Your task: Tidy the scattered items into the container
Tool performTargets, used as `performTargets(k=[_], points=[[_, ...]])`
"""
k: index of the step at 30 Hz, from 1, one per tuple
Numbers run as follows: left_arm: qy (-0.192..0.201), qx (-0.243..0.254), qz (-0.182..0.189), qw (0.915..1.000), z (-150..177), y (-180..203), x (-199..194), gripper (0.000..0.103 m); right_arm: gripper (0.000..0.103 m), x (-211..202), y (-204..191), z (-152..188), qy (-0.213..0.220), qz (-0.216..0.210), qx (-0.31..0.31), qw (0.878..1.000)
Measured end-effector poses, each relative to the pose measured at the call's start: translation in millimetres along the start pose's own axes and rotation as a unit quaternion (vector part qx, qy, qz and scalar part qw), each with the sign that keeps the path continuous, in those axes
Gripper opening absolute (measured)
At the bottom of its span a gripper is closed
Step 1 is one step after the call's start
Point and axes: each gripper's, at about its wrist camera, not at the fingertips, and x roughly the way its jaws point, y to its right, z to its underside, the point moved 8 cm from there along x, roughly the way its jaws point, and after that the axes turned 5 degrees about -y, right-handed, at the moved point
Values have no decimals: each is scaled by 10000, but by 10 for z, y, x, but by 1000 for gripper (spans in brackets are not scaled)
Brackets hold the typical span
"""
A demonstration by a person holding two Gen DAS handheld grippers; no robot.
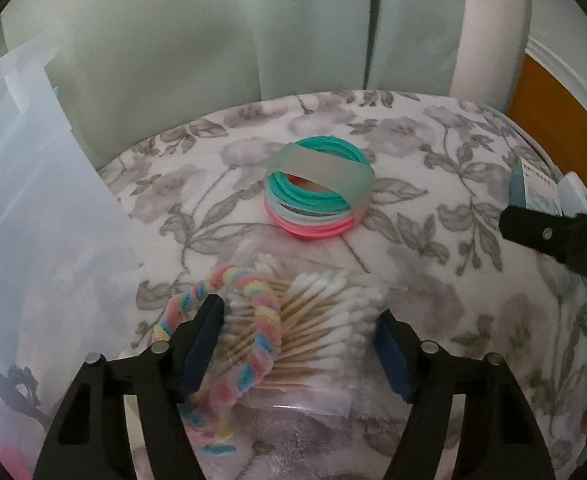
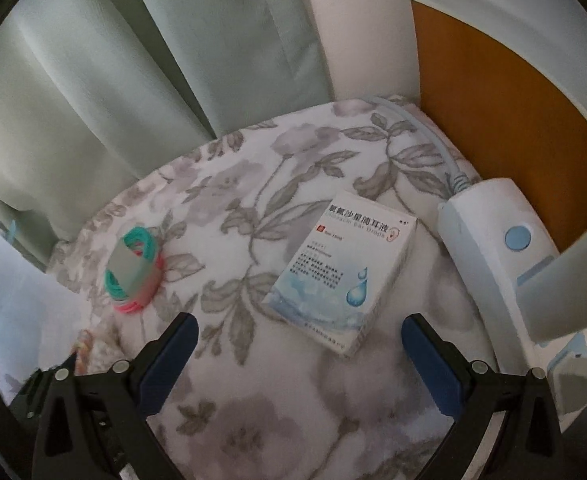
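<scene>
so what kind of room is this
Probably a bedroom: a soft floral blanket like bedding, pale green curtains close behind it, and a wooden panel with white trim like a headboard.

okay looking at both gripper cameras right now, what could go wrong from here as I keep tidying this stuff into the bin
1. The pastel braided hair tie loops around one finger of the left gripper, whose jaws stand open; it may snag and drag along.
2. The bag of cotton swabs lies under that tie, so lifting one could pull the other.
3. The ear drops box lies flat on soft bedding ahead of the open right gripper; its jaws might push it rather than grip.
</scene>
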Motion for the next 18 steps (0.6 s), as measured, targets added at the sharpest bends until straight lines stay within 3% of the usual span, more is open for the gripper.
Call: performTargets(k=[7,12,14,18], points=[[76,-127,-7,9999,-8,-5,-8,71,101,48,56,-110,91,226,113,9996],[112,-242,-25,9996,-10,-27,-22,71,80,32,151,-148,203,492,201,9984],[115,-291,-20,9995,-9,-37,-25,71,67,14,181,-145,235,573,227,9978],[126,-363,19,9993,-7,-53,-53,70,63,-32,222,-130,258,501,335,9978]])
